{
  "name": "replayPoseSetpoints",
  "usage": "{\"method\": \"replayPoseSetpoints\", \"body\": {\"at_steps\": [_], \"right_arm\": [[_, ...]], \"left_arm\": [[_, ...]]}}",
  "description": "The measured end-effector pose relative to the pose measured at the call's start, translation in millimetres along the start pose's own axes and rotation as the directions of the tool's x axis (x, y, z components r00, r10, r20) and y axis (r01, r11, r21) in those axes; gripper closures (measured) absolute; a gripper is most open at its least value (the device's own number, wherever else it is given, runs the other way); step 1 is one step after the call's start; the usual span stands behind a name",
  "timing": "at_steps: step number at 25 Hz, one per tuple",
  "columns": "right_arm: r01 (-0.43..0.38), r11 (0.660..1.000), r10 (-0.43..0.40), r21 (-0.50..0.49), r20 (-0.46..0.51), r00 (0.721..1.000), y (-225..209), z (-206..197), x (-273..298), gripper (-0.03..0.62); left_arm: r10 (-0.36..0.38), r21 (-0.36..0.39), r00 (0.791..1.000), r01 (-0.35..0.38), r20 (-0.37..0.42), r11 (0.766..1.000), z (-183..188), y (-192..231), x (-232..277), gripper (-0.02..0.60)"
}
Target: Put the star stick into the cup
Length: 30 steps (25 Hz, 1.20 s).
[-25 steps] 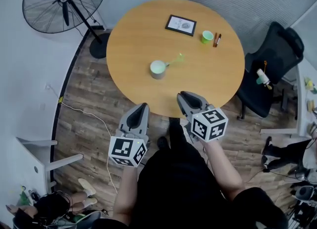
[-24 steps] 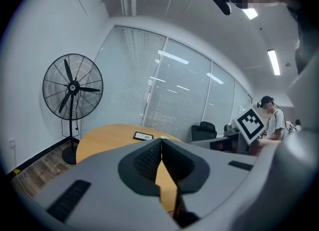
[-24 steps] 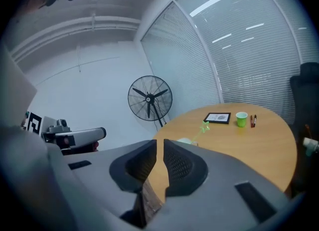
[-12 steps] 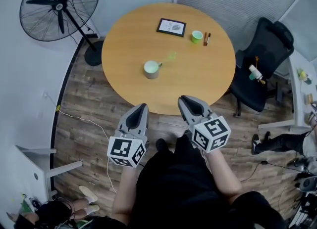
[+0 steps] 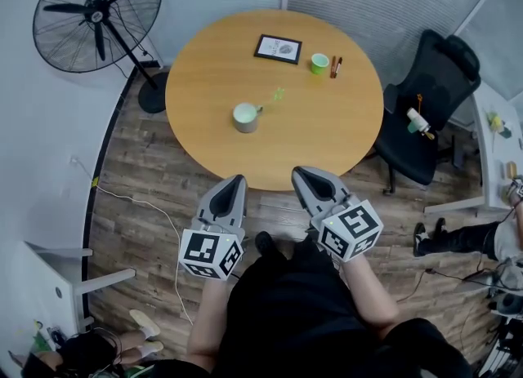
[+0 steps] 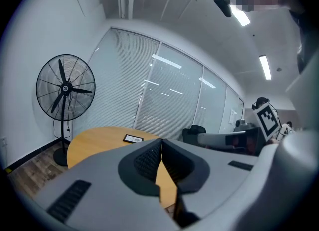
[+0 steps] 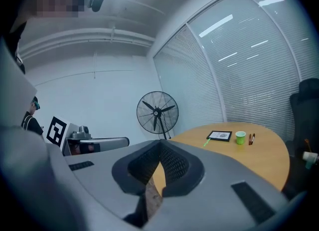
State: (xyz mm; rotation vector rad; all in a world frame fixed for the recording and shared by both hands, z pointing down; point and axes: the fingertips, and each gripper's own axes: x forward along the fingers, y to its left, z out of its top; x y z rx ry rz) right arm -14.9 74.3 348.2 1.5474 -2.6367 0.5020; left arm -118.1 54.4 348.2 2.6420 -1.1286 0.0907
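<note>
The left gripper [image 5: 236, 180] and the right gripper [image 5: 299, 172] are held side by side near the body, pointing forward; the jaws of both are pressed together

Cup [image 5: 244, 117] on table [image 5: 327, 144], frame [image 5: 278, 48] behind it

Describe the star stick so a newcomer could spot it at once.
On the round wooden table, find the grey mug near the middle. The star stick is the thin pale-green rod slanting away from the mug's right side. Unlike the two dark pens by the small green cup, it is pale and sits right at the mug.
</note>
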Motion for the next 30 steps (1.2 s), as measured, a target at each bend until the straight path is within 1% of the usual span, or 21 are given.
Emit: {"method": "replayPoseSetpoints", "body": {"at_steps": [10, 30], "right_arm": [[-0.048, 0.999, 0.048, 0.001, -0.004, 0.999, 9.9, -4.9, -0.7, 0.585], [-0.037, 0.999, 0.037, -0.002, -0.016, 0.999, 9.7, -6.4, -2.8, 0.586]], "left_arm": [[0.016, 0.002, 1.0, -0.016, -0.001, 1.0, -0.1, -2.3, -5.9, 0.583], [0.002, 0.005, 1.0, -0.002, -0.012, 1.0, -4.1, -5.2, -6.7, 0.583]]}}
